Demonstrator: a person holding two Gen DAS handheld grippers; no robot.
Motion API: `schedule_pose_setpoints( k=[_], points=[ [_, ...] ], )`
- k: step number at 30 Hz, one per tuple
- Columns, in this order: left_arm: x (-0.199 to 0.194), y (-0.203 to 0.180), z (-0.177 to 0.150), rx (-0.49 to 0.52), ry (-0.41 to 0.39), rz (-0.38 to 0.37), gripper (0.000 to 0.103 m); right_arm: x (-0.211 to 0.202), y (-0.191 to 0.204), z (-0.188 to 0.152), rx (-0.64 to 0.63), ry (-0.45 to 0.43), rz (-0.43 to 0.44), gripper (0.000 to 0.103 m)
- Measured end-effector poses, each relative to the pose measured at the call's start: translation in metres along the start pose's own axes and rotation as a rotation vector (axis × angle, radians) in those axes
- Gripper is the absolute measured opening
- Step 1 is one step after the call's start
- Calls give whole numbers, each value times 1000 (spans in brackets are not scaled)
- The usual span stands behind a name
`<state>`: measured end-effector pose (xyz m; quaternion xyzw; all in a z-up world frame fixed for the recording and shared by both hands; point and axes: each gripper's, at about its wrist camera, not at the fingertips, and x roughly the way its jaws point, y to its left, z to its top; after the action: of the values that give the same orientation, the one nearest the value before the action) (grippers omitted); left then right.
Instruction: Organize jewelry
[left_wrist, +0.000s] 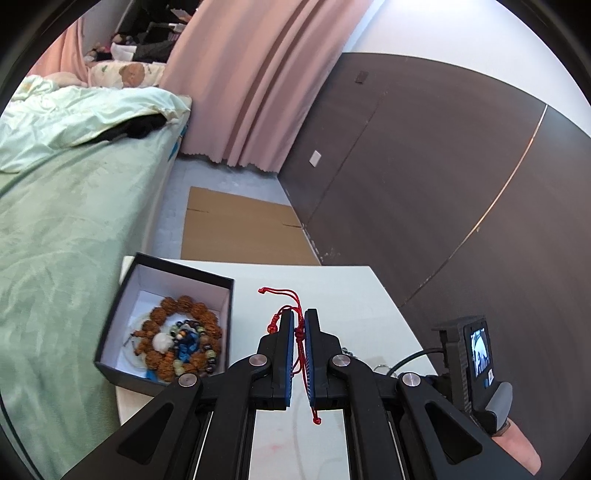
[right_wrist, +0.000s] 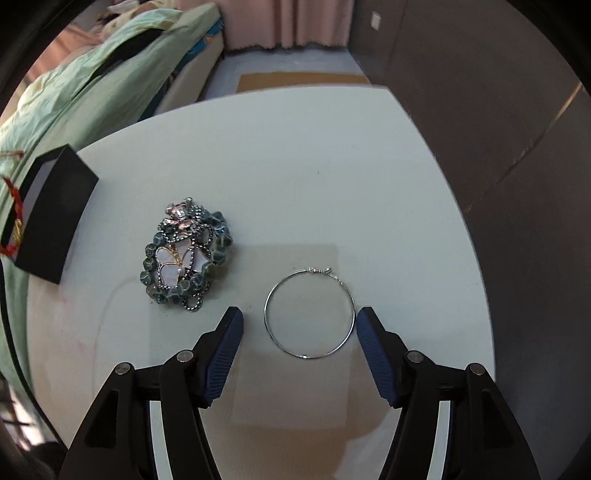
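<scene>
Red cord bracelet (left_wrist: 300, 334) is pinched between the fingers of the left gripper (left_wrist: 299, 318), held above the white surface (left_wrist: 332, 291); its knotted ends stick out past the tips and one end hangs below, middle part hidden by the pads. Black box (left_wrist: 110, 332) sits open just left of it at the surface's edge, holding brown bead bracelets (left_wrist: 173, 314) and darker mixed beads (left_wrist: 195, 341), tangled and hard to separate. Box's near corner is cut off by the gripper frame. Right gripper (right_wrist: 298, 320) has fingers wide apart, straddling a thin silver hoop (right_wrist: 309, 314) lying flat; the right fingertip is at the hoop's rim, contact unclear. Teal bead and chain jewelry pile (right_wrist: 186, 254) with a white flower pendant lies left of the hoop, pieces indistinguishable. Green bed (left_wrist: 55, 221) beside the surface.
</scene>
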<state>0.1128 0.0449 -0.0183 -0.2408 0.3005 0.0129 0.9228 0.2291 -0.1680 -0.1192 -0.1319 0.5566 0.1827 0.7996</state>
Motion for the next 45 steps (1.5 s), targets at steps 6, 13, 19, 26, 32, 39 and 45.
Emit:
schedule_pose_setpoints(
  k=[6,13,19,26,32,39,45],
  points=[
    [-15,19,4,-33,-27,38,5,-5,2,-4,-10,-5,3,49],
    [-22,43,7,-79,-51,87,5,-31,-5,-10,68,-78,71,48],
    [-14,58,13,-128,-44,117,7,-59,5,-6,100,-187,206,48],
    [-13,67,12,-197,-20,89,73,-78,30,5,83,-292,320,48],
    [-17,68,15,-187,-11,103,73,-87,60,15,32,-370,358,48],
    [-27,78,15,-173,-1,118,73,-91,88,19,-36,-415,374,48],
    [-40,84,15,-137,9,138,73,-90,105,23,-65,-445,384,48]
  ],
)
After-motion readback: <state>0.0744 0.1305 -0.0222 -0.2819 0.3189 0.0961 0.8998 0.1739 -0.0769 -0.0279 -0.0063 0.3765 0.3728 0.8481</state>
